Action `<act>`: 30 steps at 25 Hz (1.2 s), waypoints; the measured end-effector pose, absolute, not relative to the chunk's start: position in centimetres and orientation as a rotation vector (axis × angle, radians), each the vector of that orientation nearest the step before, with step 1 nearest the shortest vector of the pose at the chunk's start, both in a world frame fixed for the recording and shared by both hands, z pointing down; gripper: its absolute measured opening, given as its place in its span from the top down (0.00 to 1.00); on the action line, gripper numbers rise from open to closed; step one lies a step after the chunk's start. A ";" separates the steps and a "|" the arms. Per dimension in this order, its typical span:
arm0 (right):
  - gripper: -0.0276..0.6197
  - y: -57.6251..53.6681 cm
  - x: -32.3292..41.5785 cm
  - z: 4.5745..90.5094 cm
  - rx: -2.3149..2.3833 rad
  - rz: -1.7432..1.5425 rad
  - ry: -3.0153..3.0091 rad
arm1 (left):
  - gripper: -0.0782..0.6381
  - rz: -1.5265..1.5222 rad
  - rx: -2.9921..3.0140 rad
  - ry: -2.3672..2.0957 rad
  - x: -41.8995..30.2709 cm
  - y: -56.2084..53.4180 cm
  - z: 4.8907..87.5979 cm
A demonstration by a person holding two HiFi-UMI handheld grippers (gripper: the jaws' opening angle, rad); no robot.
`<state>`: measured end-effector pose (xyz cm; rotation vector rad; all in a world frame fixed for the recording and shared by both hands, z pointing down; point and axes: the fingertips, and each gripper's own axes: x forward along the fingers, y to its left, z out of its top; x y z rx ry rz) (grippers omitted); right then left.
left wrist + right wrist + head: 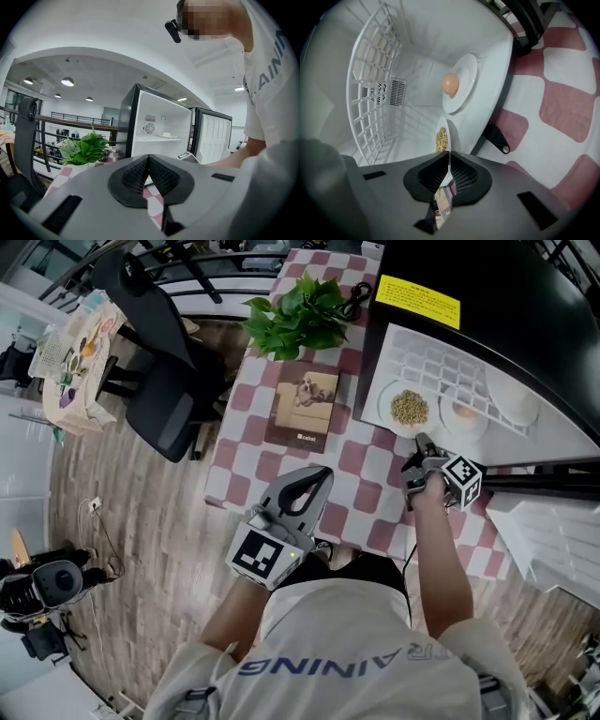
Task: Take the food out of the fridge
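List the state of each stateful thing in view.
fridge: door open
right gripper: shut on grain plate rim
grain plate: inside fridge, gripped
egg plate: inside fridge, untouched
left gripper: shut, empty
book: closed, lying flat

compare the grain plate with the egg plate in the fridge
The grain plate holds loose grains; the egg plate holds one egg. The right gripper grips the grain plate's rim; the egg plate is untouched. Both are round, white and inside the fridge.
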<state>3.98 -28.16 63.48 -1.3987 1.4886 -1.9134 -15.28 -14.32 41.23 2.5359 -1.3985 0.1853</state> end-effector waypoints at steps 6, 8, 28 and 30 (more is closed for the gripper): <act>0.91 -26.5 4.3 64.3 -1.413 -1.919 1.503 | 0.88 0.190 2.536 -1.381 -14.9 -13.8 41.3; 0.91 -26.4 4.2 64.4 -1.395 -1.917 1.499 | 0.88 0.191 2.536 -1.380 -14.9 -13.6 41.3; 0.92 -26.3 3.7 63.4 -1.144 -1.843 1.406 | 0.88 0.208 2.565 -1.357 -14.7 -11.3 40.8; 0.92 -25.8 3.9 62.9 -1.140 -1.834 1.423 | 0.88 0.224 2.600 -1.334 -14.3 -11.1 40.7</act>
